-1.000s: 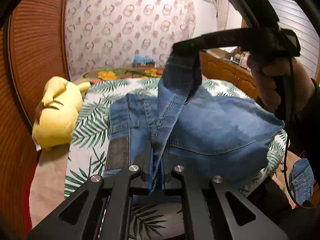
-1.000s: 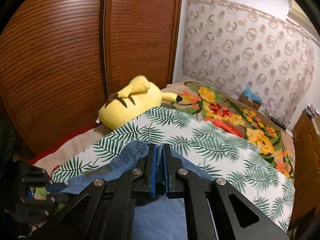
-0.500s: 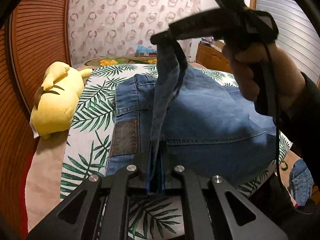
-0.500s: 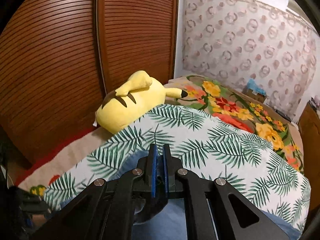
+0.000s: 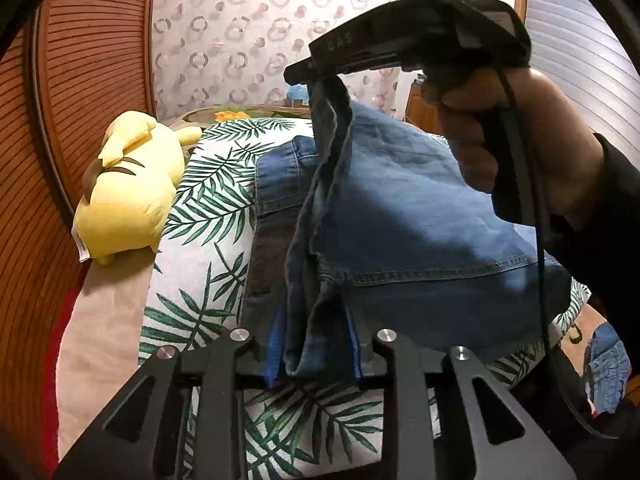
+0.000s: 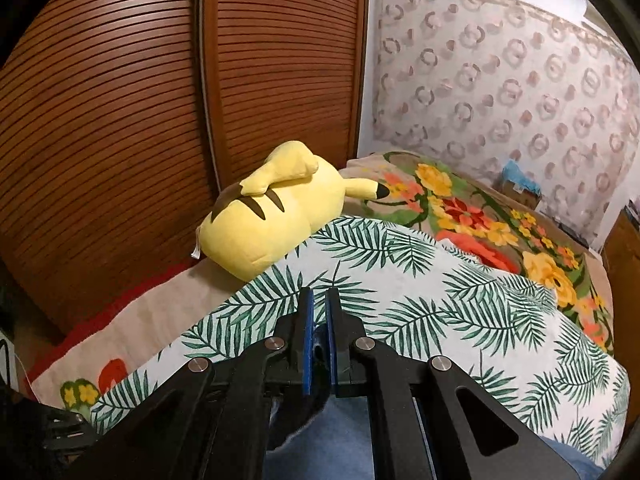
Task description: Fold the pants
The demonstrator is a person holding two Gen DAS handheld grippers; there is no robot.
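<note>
1. The jeans lie on the bed, one edge lifted over the rest.
2. The left gripper is opening, with the hem loose between its pads.
3. The right gripper is clamped narrow on the raised denim edge.
4. The fold-over step looks to be ending; next, the right gripper should lower and let go of its edge, clear of the yellow plush toy.

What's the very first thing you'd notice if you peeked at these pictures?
Probably the bright yellow plush toy with brown stripes, lying on the bed against the slatted brown wooden wardrobe doors. Next, the blue denim pants spread over the white bedsheet with green palm leaves, one edge lifted by the right gripper while the left gripper opens its jaws around a fold.
</note>
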